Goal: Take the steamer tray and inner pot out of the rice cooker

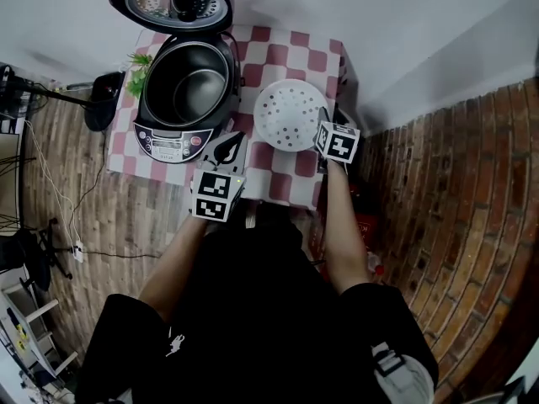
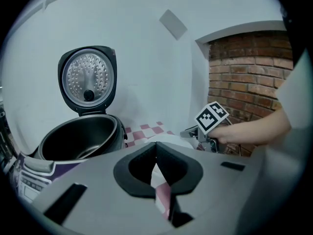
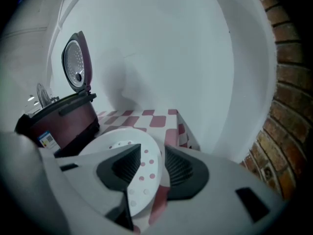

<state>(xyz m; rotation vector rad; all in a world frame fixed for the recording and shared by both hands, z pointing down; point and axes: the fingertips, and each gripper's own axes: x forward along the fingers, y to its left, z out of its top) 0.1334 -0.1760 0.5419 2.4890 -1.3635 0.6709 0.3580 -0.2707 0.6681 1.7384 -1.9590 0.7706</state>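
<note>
The rice cooker (image 1: pixel 168 137) stands open at the table's left, lid (image 1: pixel 173 2) tipped back, with the dark inner pot (image 1: pixel 198 91) inside. The white perforated steamer tray (image 1: pixel 289 114) lies flat on the checkered cloth to its right. My right gripper (image 1: pixel 322 124) is at the tray's near right rim. In the right gripper view its jaws (image 3: pixel 152 153) stand open with the tray's edge (image 3: pixel 122 143) between them, pads not pressing on it. My left gripper (image 1: pixel 227 147) hovers by the cooker's front right corner, shut on nothing (image 2: pixel 156 148).
The small table (image 1: pixel 290 182) with its pink-and-white cloth ends just behind my grippers. A brick wall (image 1: pixel 455 183) rises on the right and a white wall lies behind. A green plant (image 1: pixel 137 72) sits left of the cooker. Cables run over the wooden floor (image 1: pixel 59 200).
</note>
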